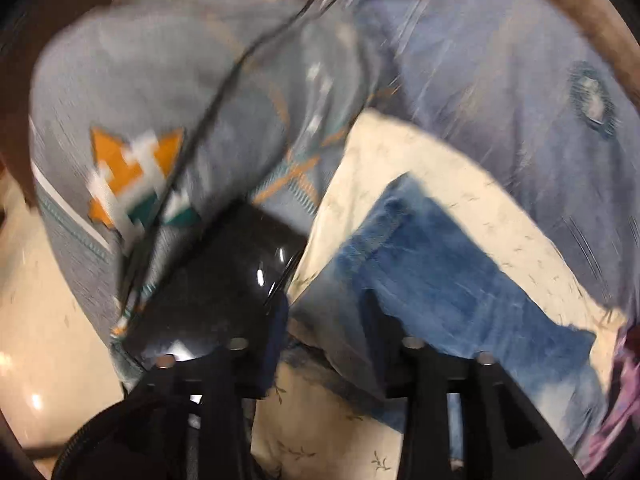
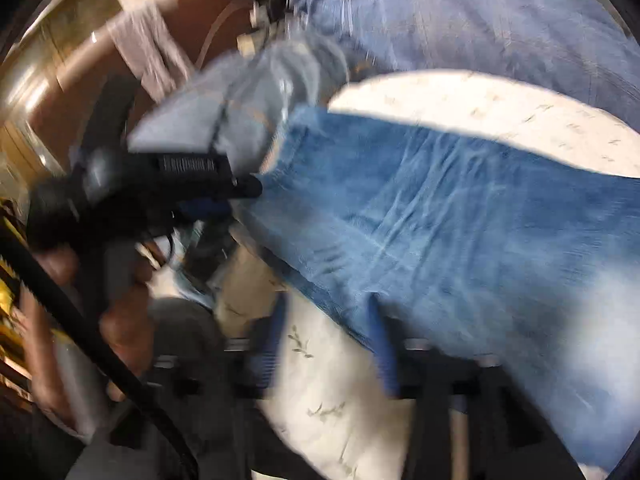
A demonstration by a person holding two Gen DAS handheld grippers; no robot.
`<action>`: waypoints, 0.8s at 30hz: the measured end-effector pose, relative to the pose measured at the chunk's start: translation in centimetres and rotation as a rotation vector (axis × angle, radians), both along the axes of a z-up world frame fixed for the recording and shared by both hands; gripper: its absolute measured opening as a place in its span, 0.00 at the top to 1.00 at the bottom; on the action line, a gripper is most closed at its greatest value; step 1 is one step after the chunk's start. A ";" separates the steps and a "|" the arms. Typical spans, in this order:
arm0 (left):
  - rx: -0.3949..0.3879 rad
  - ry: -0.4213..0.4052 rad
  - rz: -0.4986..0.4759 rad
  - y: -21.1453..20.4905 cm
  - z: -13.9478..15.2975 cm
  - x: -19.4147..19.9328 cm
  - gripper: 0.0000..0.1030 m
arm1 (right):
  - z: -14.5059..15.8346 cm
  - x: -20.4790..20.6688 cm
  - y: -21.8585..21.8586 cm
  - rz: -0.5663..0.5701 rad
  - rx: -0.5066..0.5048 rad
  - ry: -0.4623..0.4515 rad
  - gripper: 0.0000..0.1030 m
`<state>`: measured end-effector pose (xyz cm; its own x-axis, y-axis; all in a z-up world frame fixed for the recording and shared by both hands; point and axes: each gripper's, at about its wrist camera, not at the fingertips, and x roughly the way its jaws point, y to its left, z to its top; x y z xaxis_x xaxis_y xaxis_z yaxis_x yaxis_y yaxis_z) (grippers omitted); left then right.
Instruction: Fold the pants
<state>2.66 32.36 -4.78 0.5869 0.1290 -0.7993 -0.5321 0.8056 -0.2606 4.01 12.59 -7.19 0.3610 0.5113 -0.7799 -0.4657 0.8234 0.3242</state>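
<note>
The pants (image 2: 460, 216) are washed blue denim with pale faded streaks. The sheet (image 2: 500, 116) beneath is cream with small leaf sprigs. The person's sweater (image 1: 160, 92) is grey-blue with orange, white and teal blocks.

Bare cream bedsheet (image 2: 520, 116) lies open beyond the jeans (image 2: 440, 220), hemmed by a pale-blue garment (image 2: 460, 12) behind and the left gripper (image 2: 256, 186) alongside.
</note>
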 end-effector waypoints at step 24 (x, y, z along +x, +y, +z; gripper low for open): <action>0.206 -0.034 -0.628 -26.6 6.3 -7.7 0.50 | 3.1 -7.9 -28.7 -0.642 0.104 -0.049 0.23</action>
<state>-5.07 5.80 1.50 0.6248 -0.0976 -0.7746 0.0608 0.9952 -0.0763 -3.89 -16.09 -4.14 0.6538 0.2541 -0.7127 0.0925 0.9081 0.4085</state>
